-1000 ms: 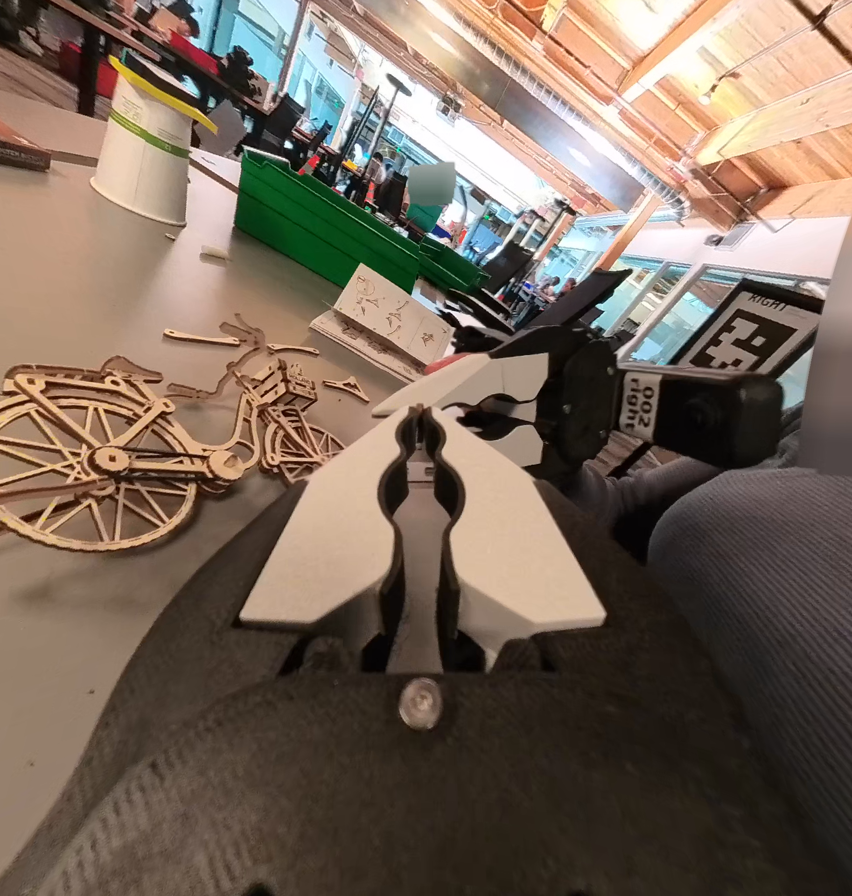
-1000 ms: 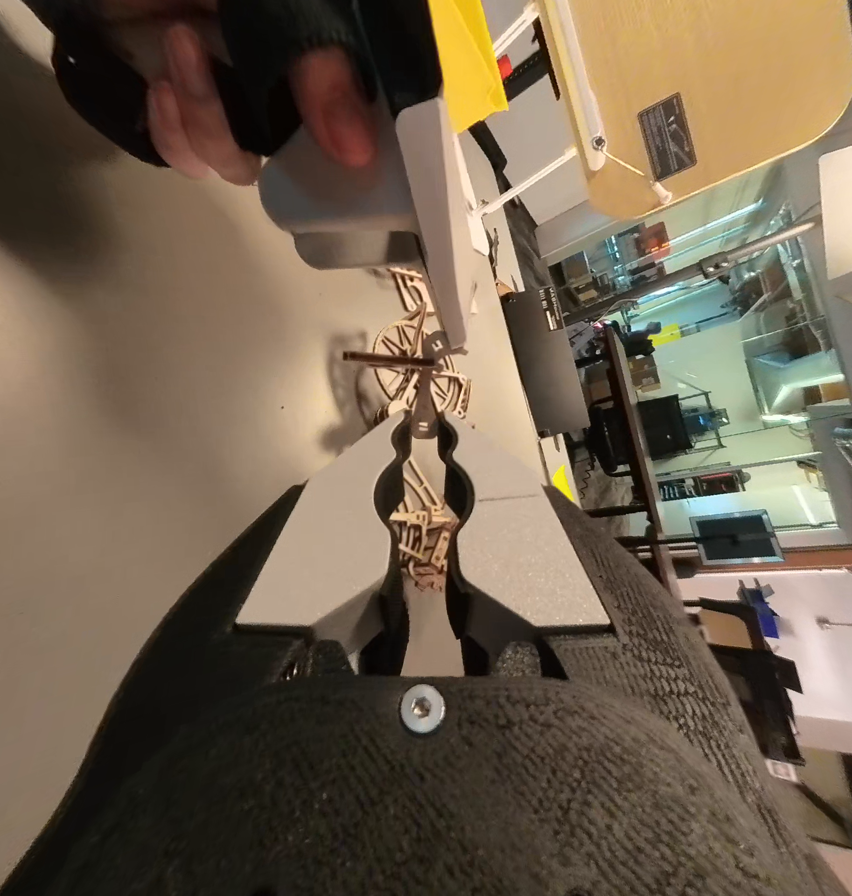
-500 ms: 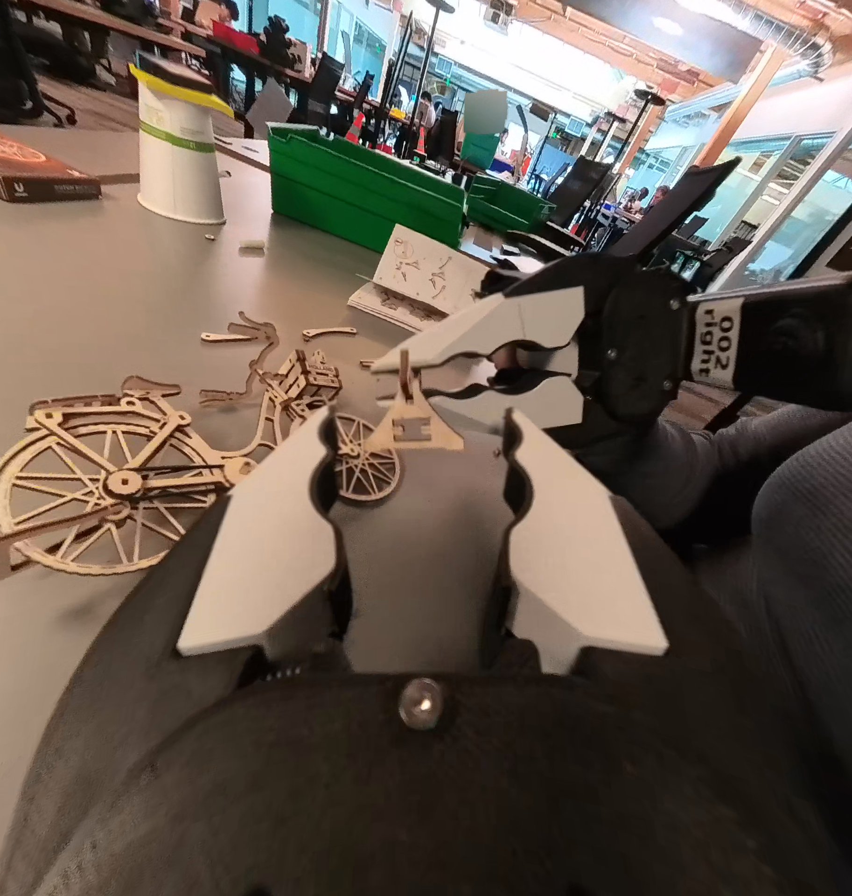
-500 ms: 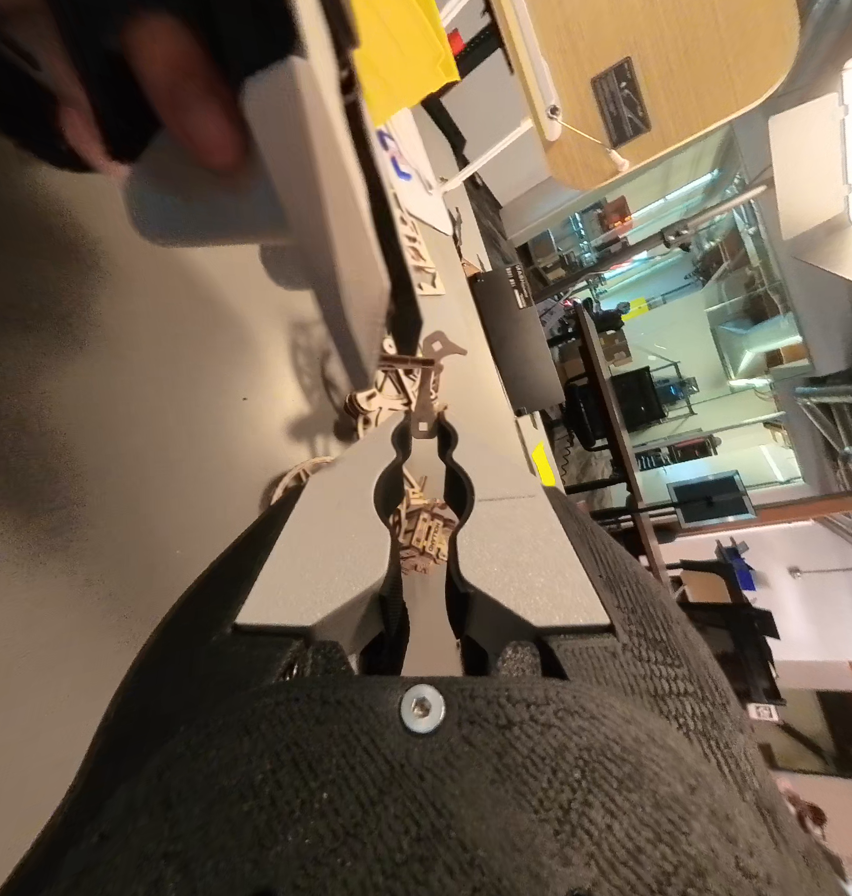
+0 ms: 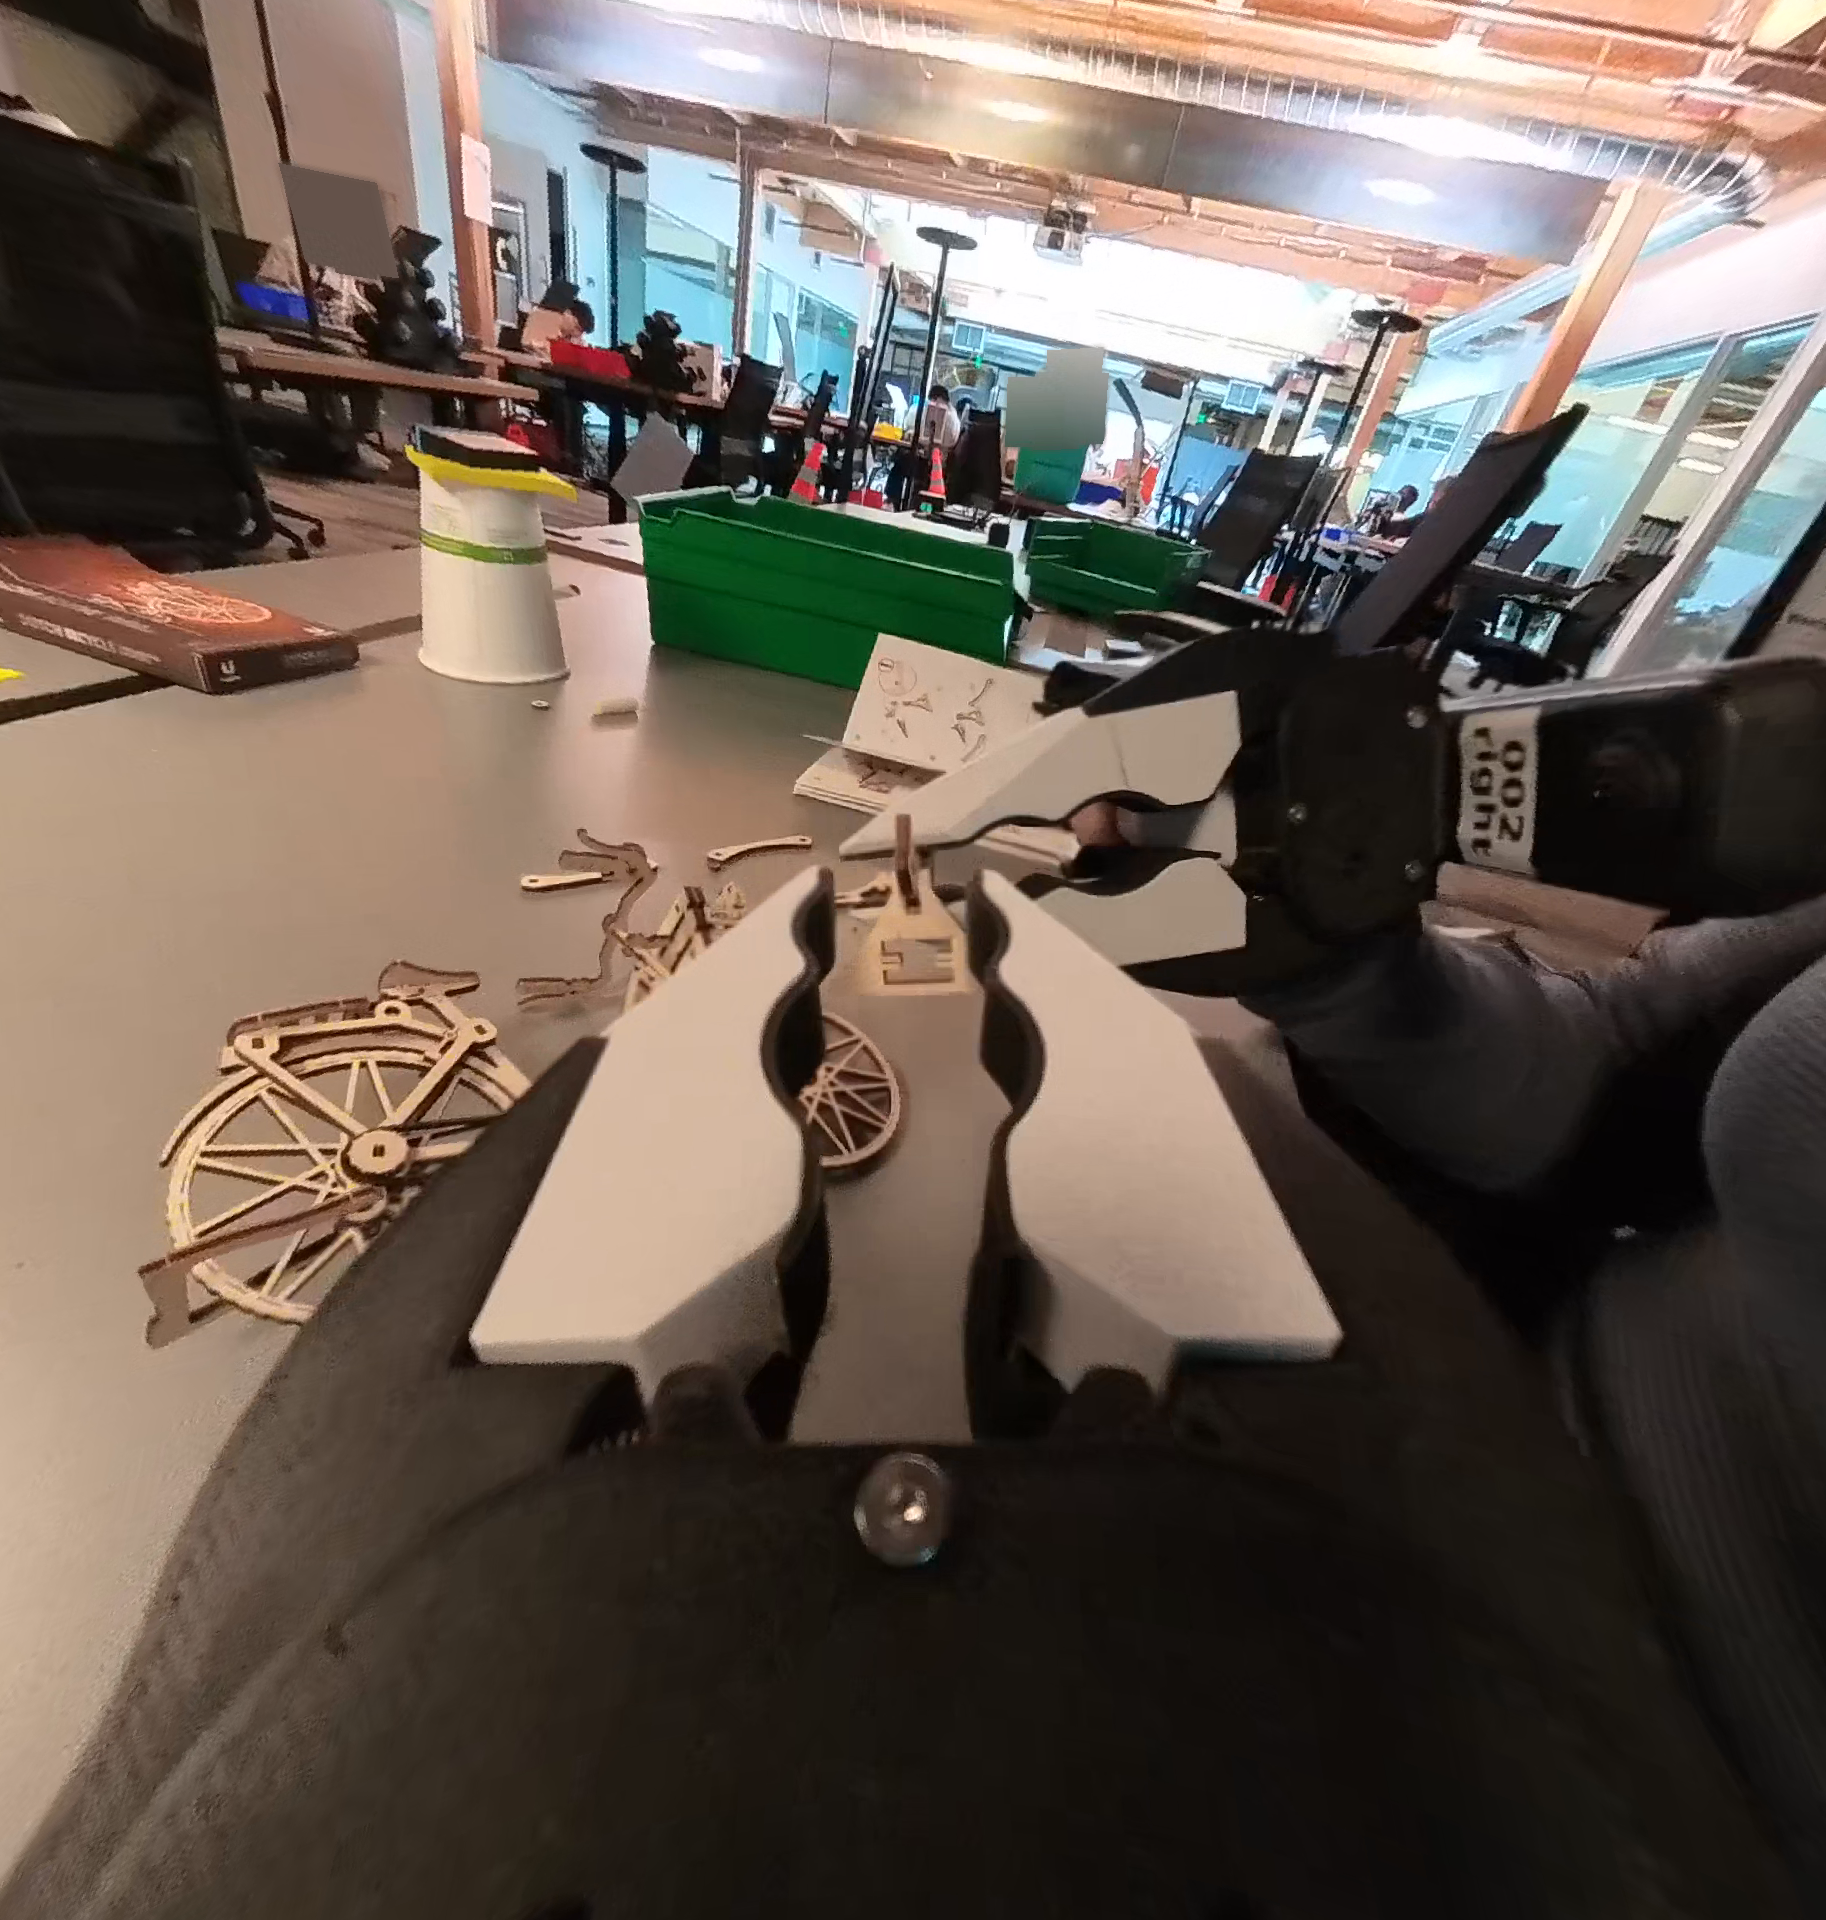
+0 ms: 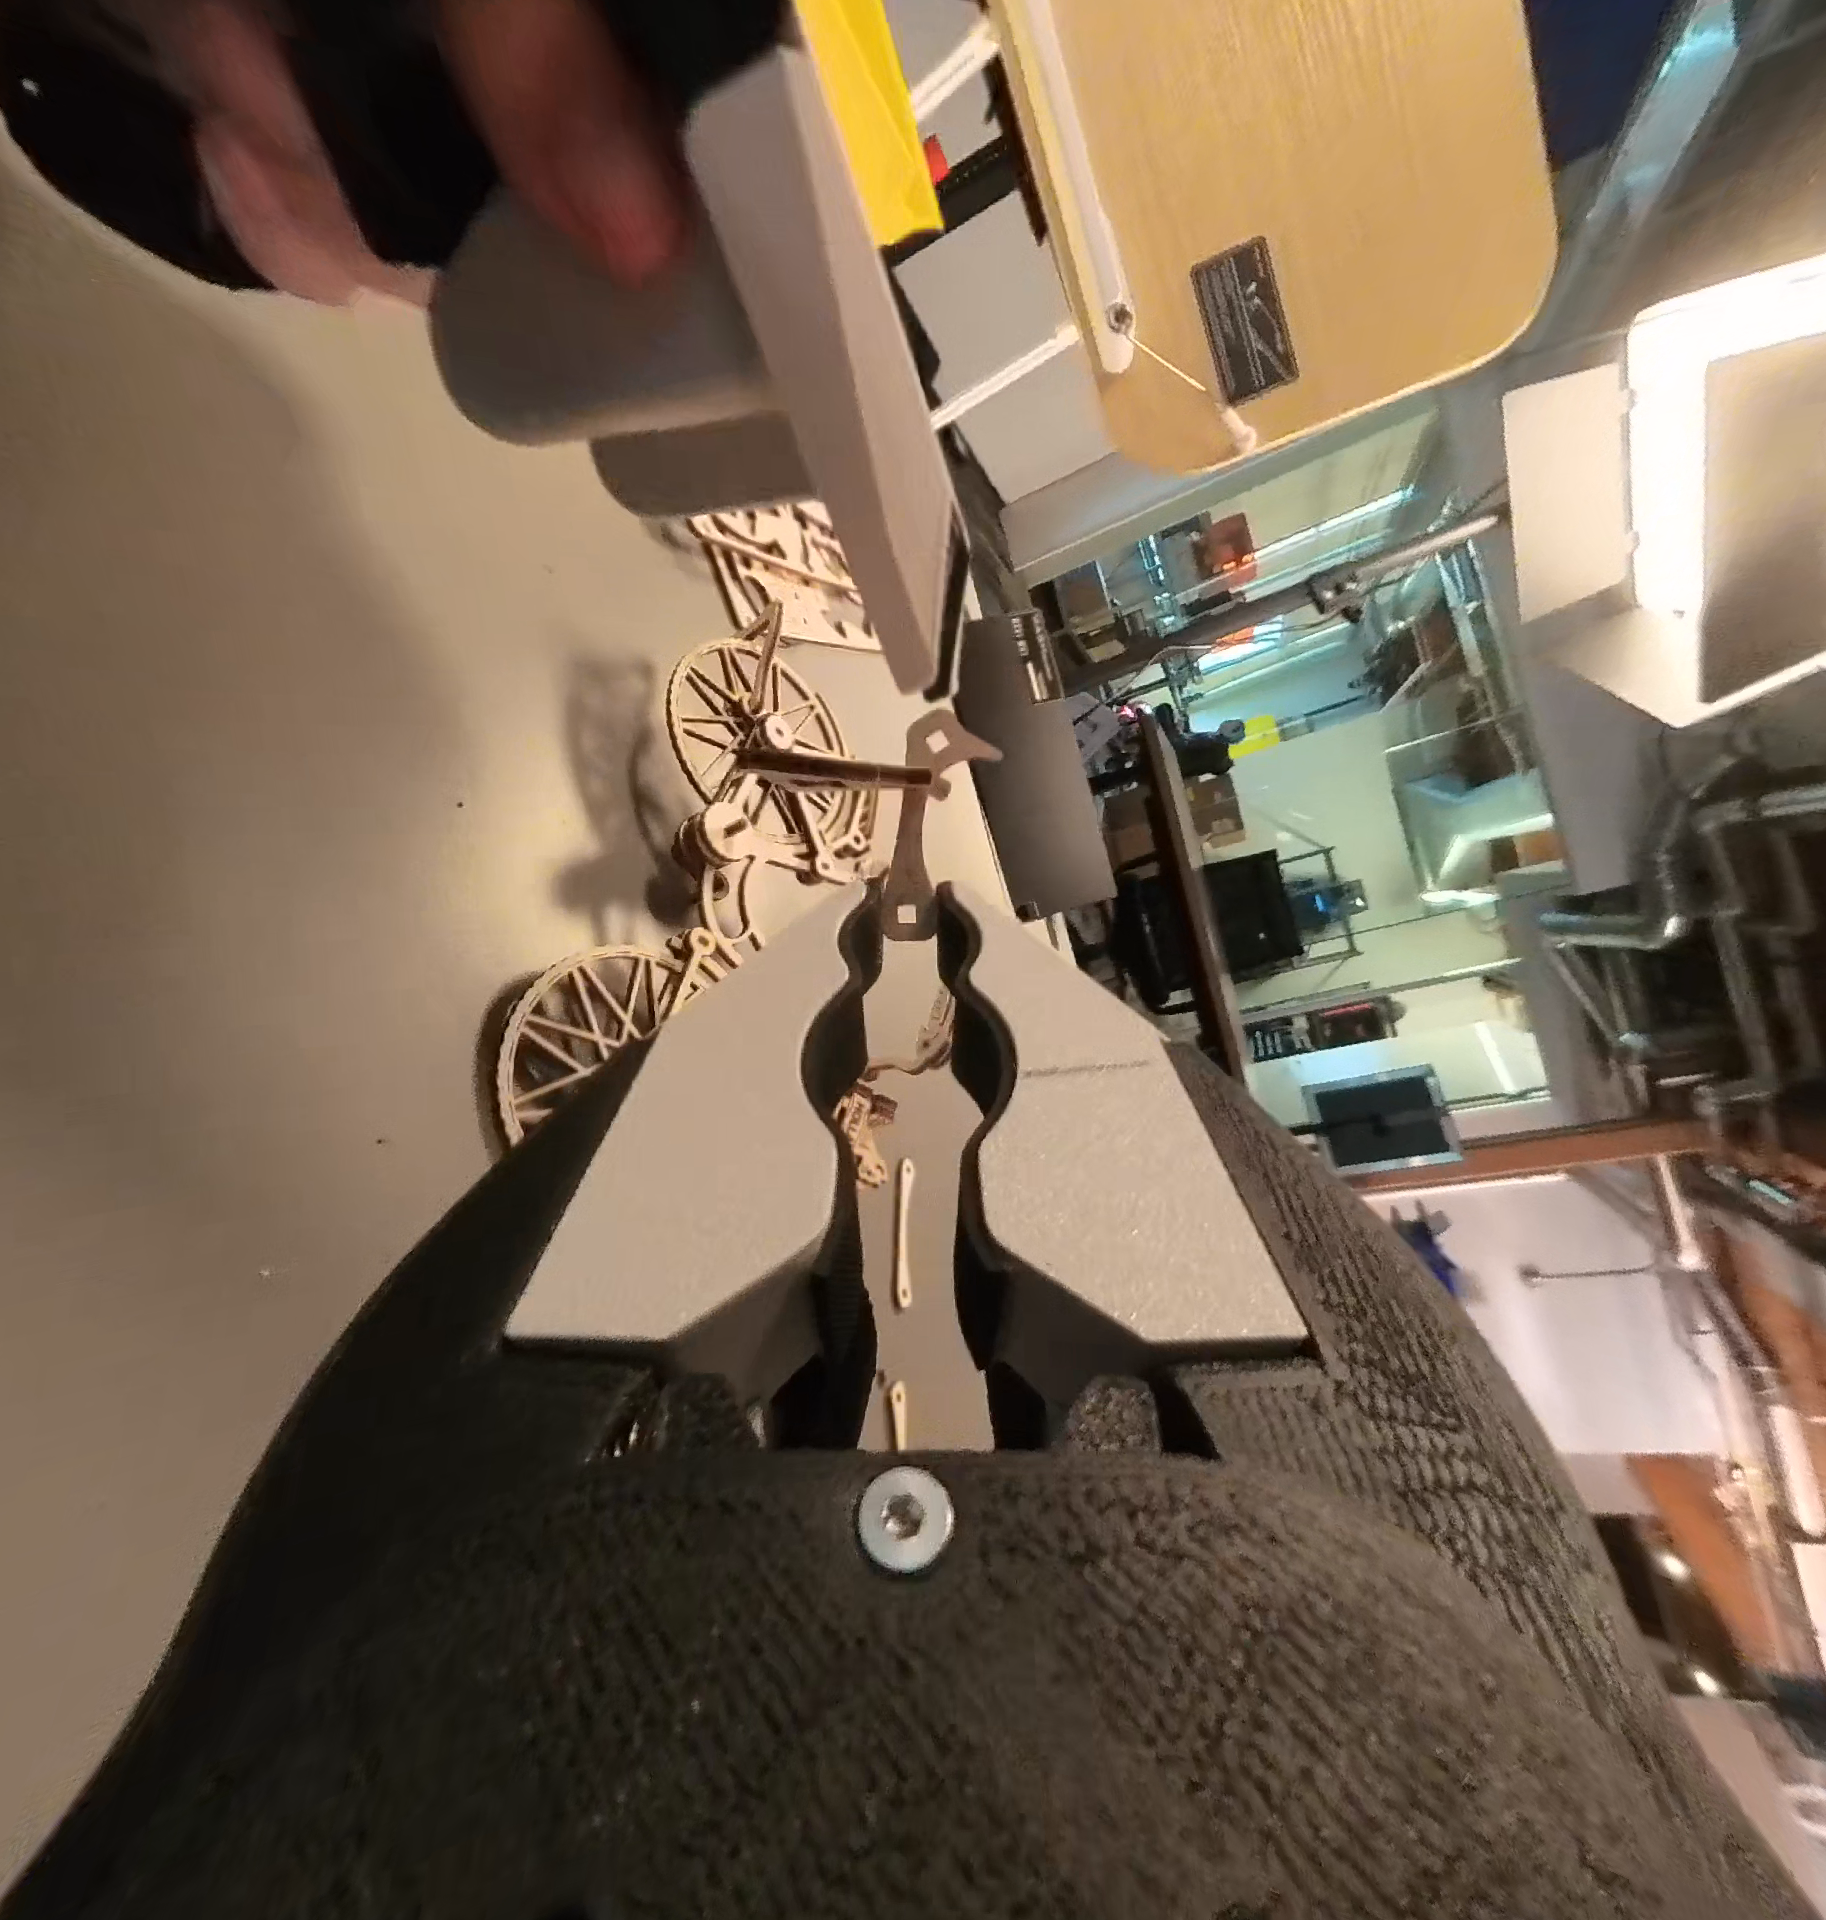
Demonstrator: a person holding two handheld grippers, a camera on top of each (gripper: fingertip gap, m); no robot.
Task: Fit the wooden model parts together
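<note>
Pinching a small wooden bracket (image 6: 914, 831), the right gripper (image 6: 907, 902) nears the spread-fingered left gripper (image 5: 901, 914); mid-left, the bicycle model (image 5: 369, 1122) lies mostly assembled.

Pale laser-cut wooden bicycle (image 5: 337, 1132) on a matt grey table (image 5: 213, 831); glossy, probably plastic green bins (image 5: 826, 592).

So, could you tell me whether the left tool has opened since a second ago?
Yes, outward: the left tool, shut then, now stands open, with the bicycle model's wheel showing through the gap.
</note>
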